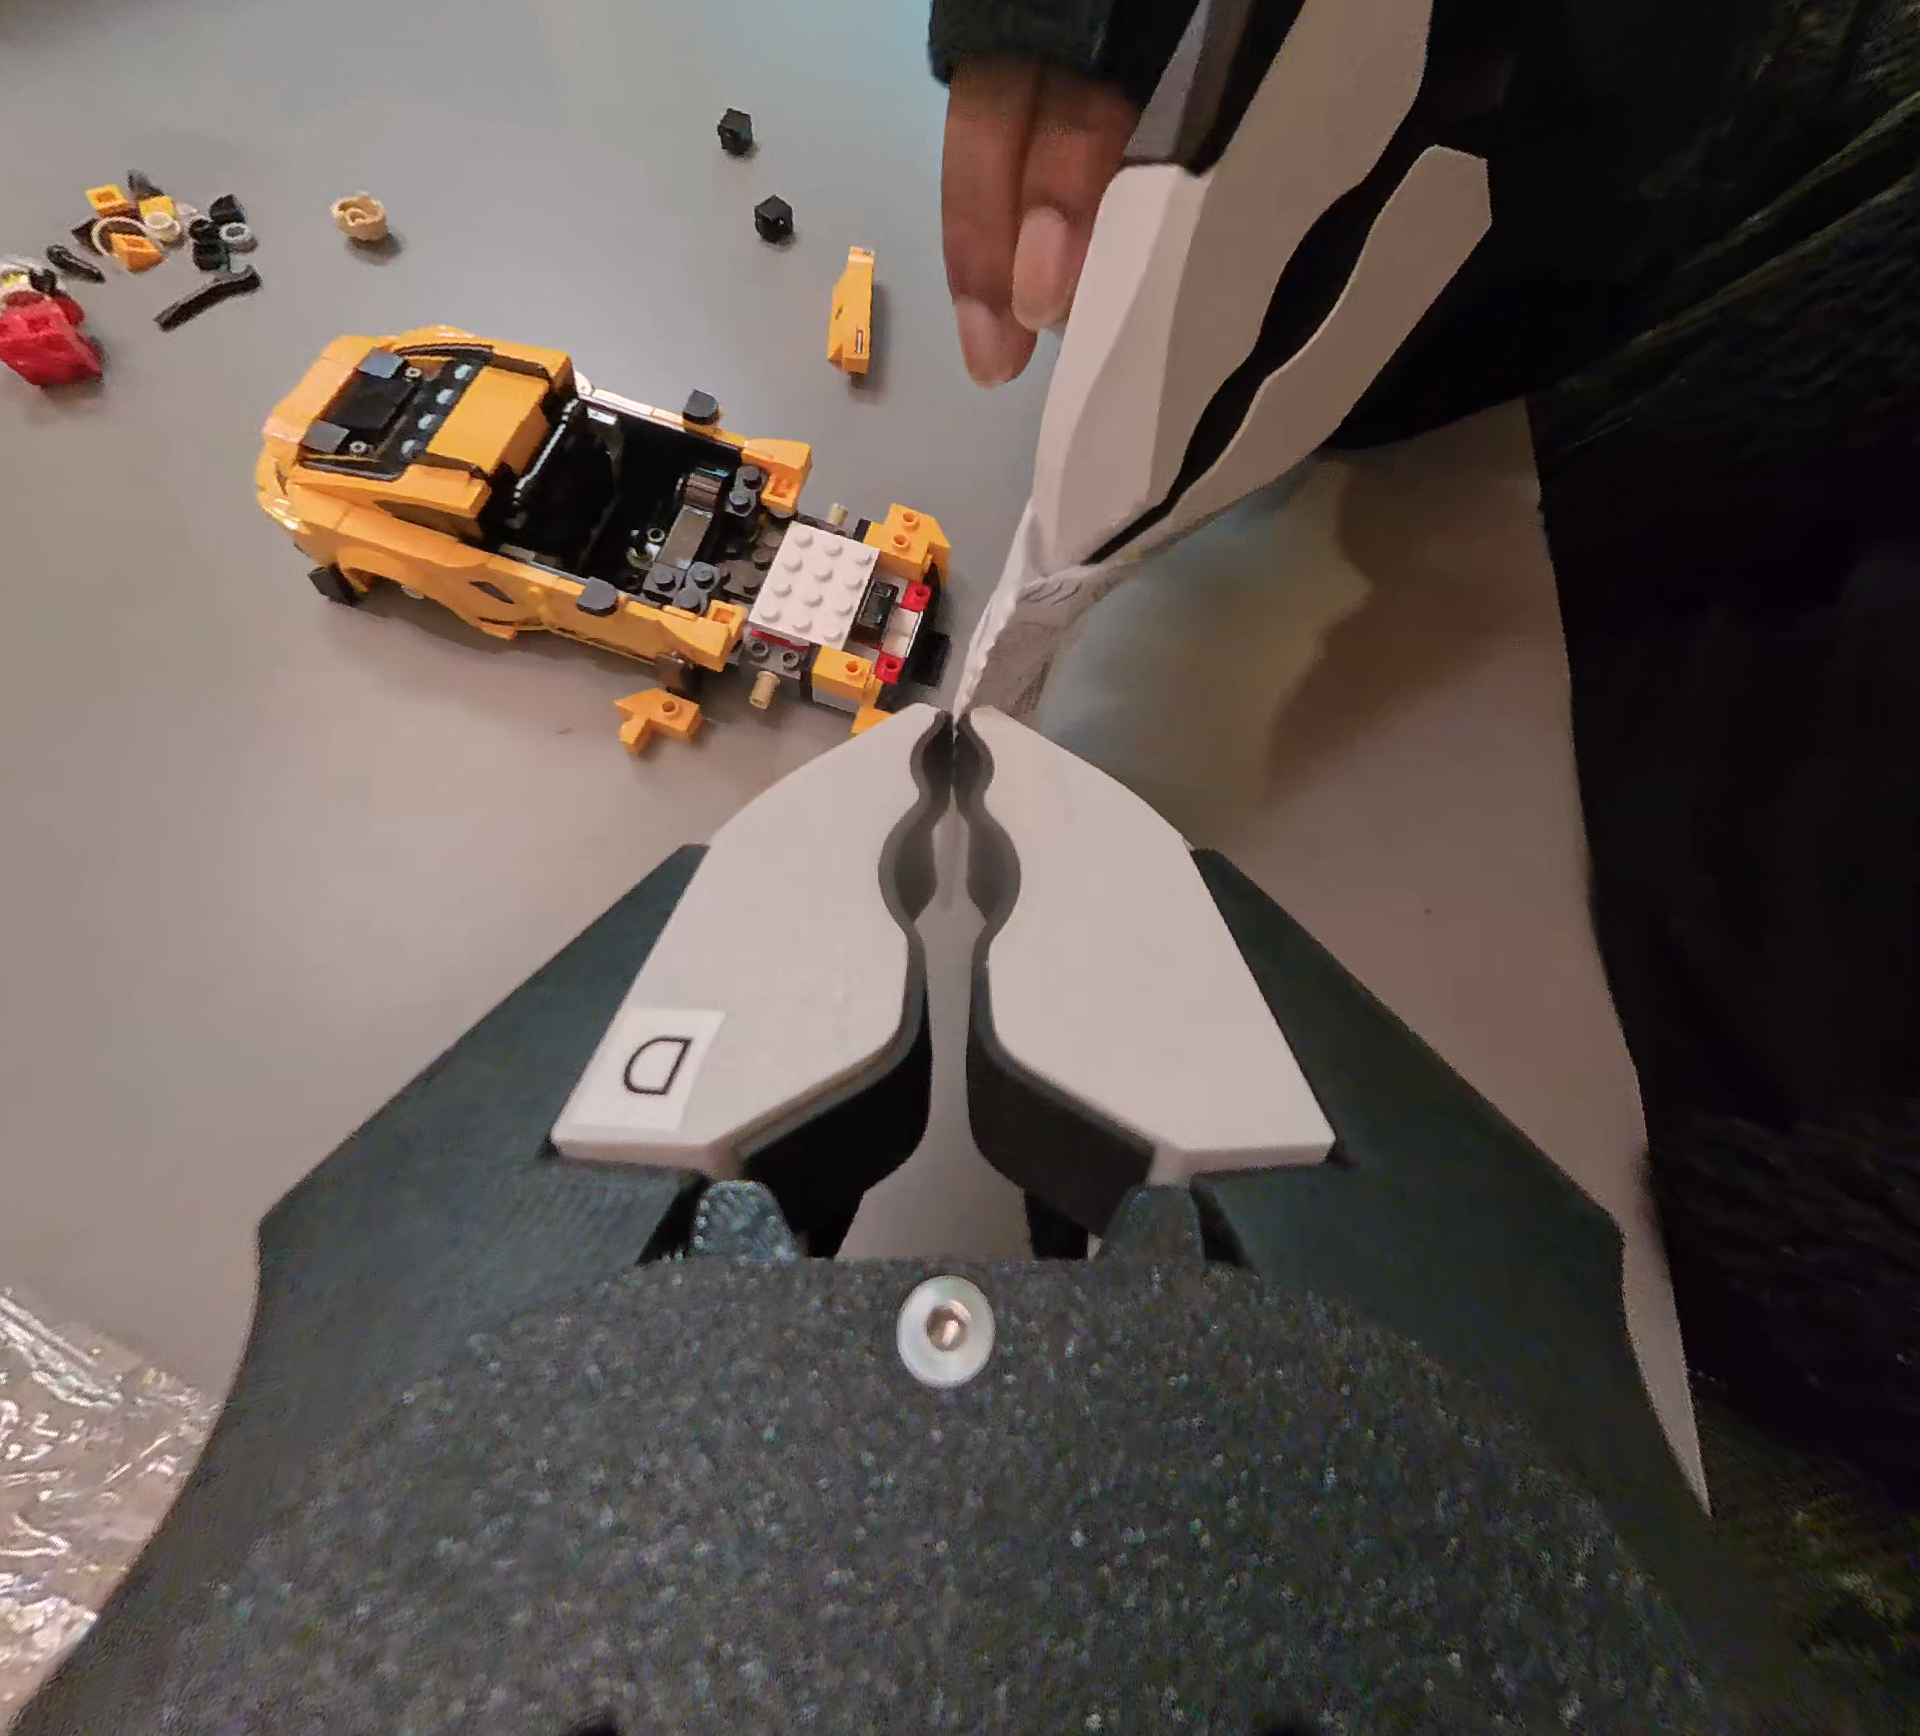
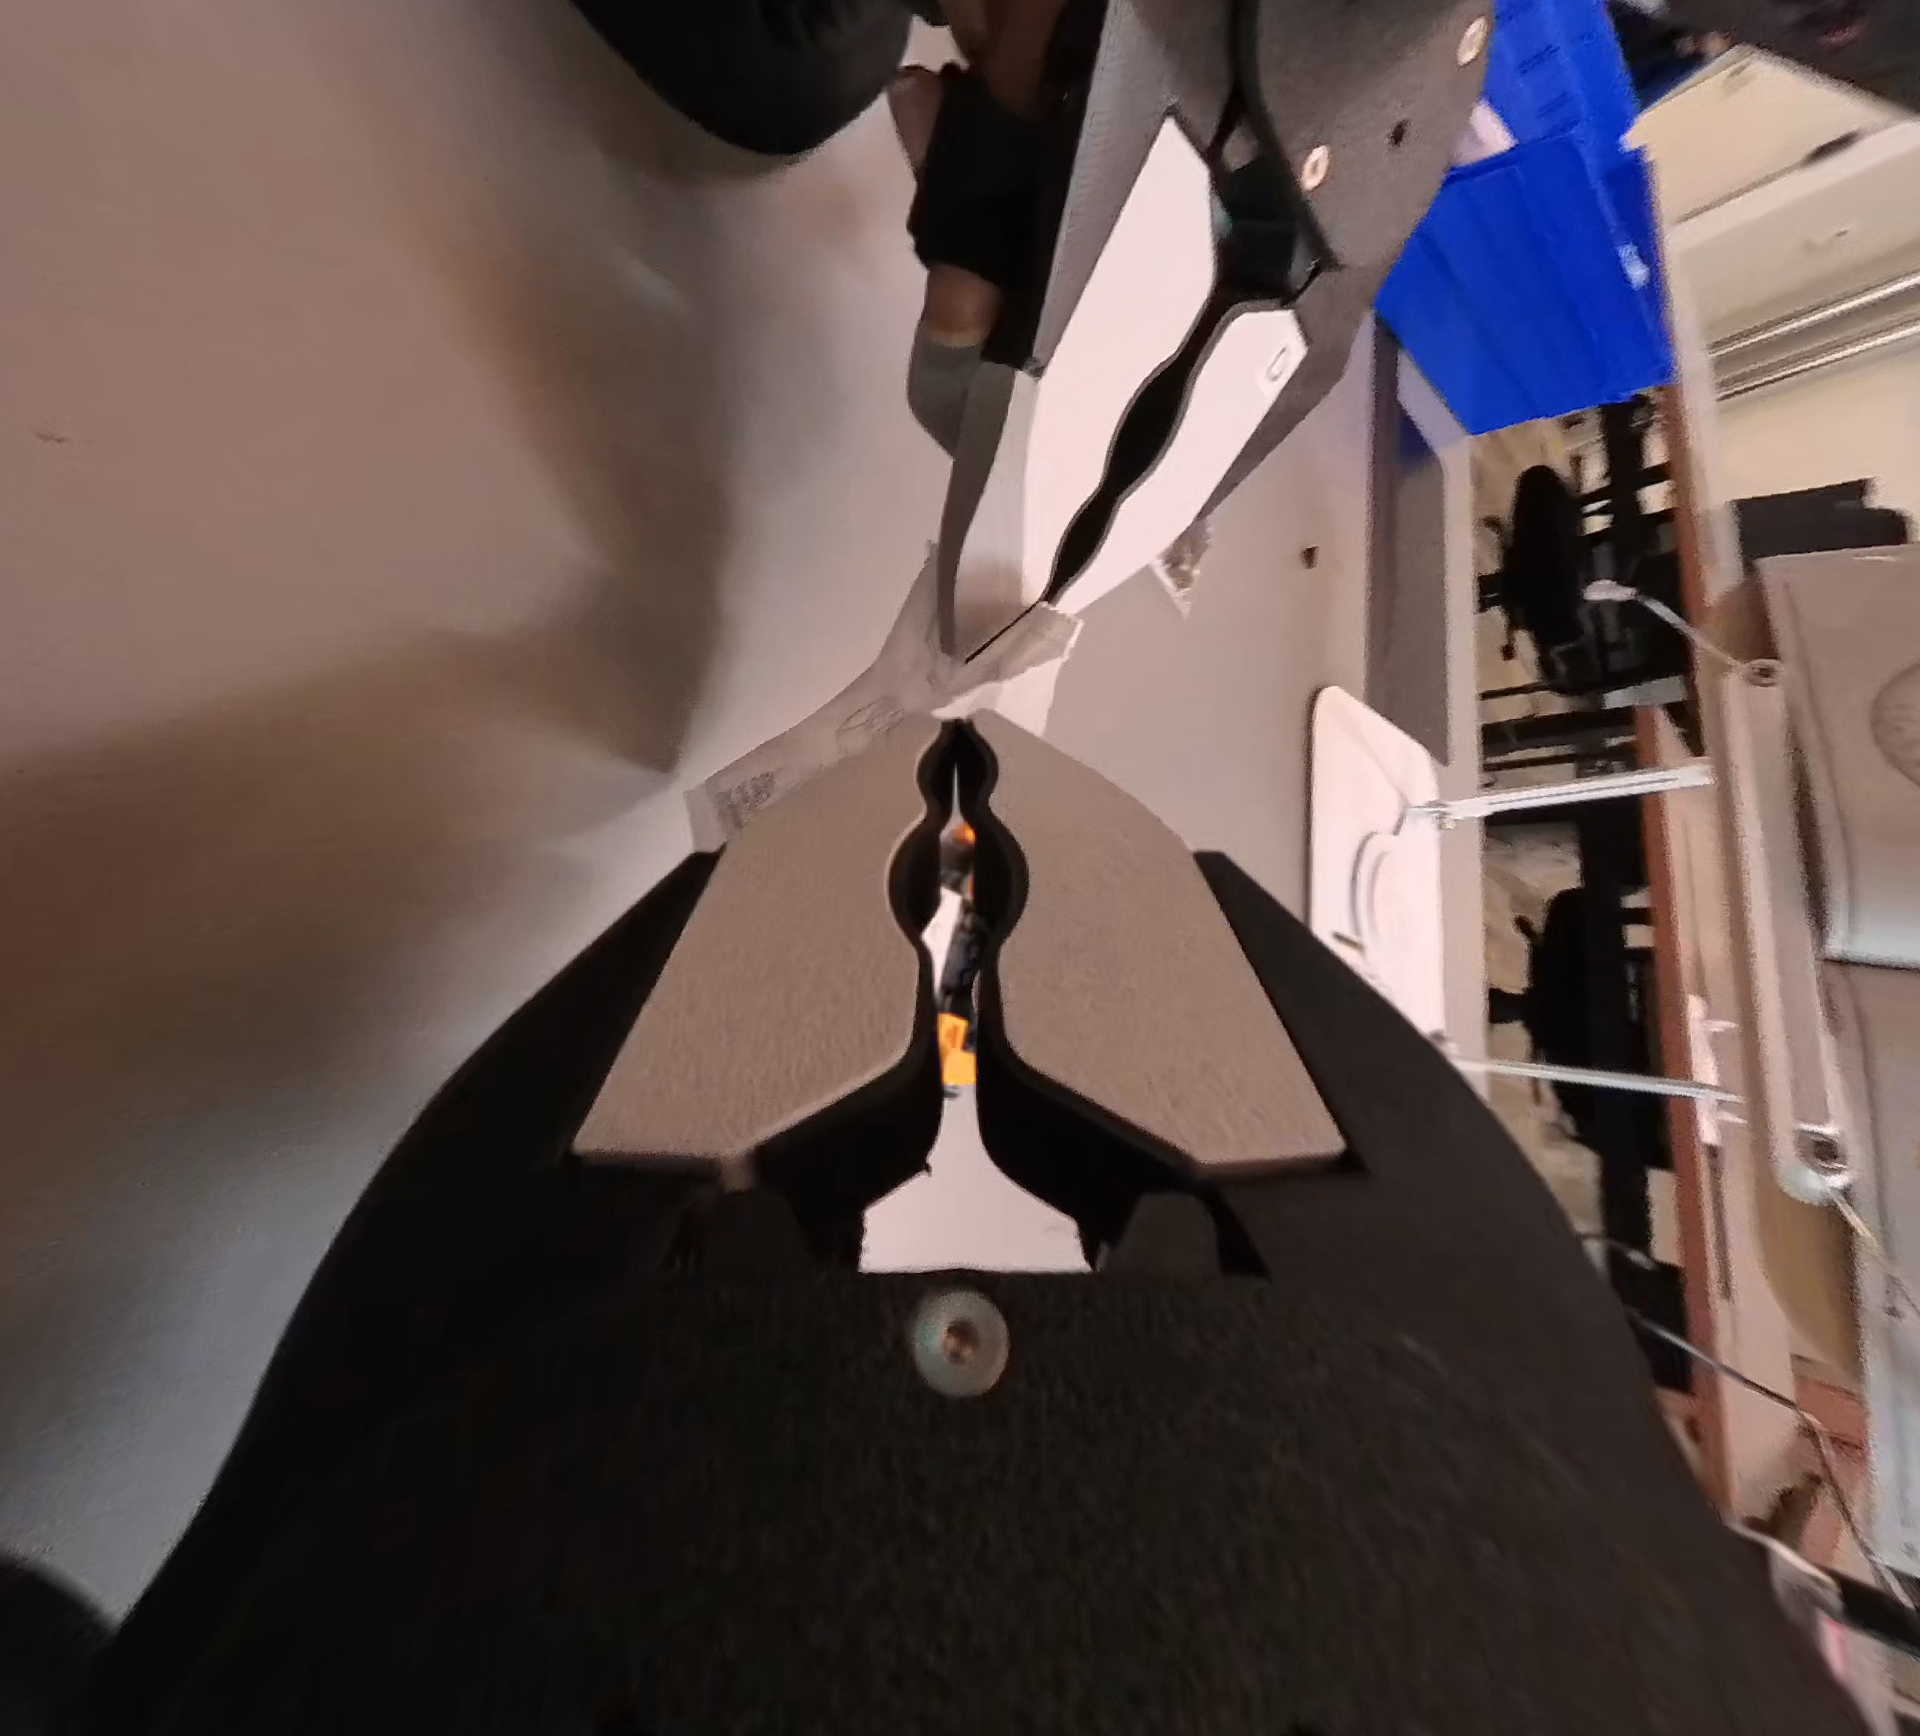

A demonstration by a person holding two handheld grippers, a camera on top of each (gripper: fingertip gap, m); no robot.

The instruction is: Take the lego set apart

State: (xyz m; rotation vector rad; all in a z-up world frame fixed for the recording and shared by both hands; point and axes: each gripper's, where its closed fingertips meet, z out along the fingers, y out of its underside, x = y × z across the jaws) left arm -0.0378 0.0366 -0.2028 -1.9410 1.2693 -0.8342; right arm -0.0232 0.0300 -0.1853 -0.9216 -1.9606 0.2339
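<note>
We see both claws pinched closed on one crinkled, printed white paper bag (image 1: 1013,637): left gripper (image 1: 953,730) low, right gripper (image 1: 1081,559) above it. Only the left wrist view shows the studded yellow lego car (image 1: 561,502), left of centre on the matte grey table (image 1: 312,855), with loose pieces (image 1: 156,232) at upper left.

A plain grey table (image 1: 260,855) is seen; a blue bin (image 2: 1538,263) and dark office chairs (image 2: 1558,585) are seen beyond.

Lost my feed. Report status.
Left gripper and right gripper shut on small white paper bag. Yellow lego car part-stripped on grey table. Nothing obstructing.
</note>
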